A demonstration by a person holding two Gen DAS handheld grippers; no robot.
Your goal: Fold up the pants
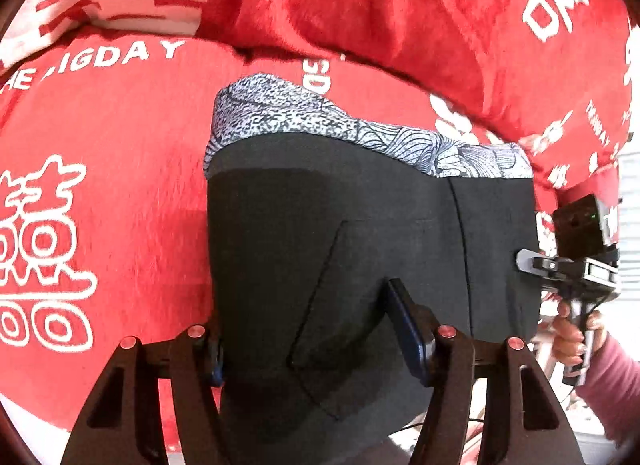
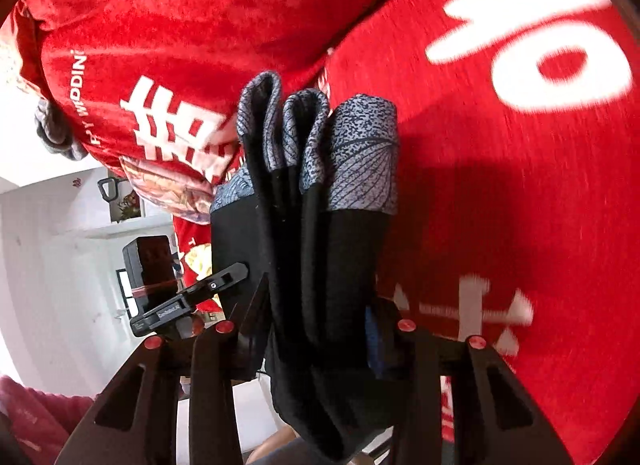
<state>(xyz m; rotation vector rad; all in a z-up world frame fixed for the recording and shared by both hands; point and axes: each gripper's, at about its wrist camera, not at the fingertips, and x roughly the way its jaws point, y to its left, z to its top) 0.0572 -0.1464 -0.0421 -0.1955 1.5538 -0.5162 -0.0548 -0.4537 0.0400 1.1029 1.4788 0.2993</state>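
Now both claws are gripping the pants point(image 1: 360, 233), black with a grey patterned waistband point(image 1: 360, 133), which are hanging folded above a red blanket point(image 1: 100, 145) printed with white characters. Near the bottom of the left wrist view, the left claw point(image 1: 312, 329) is pinching a wide span of the black cloth. At the right edge, the right claw point(image 2: 320, 329) is clamping the bunched layers, with a hand point(image 1: 572, 337) in a pink sleeve point(image 1: 616, 385) holding its handle.
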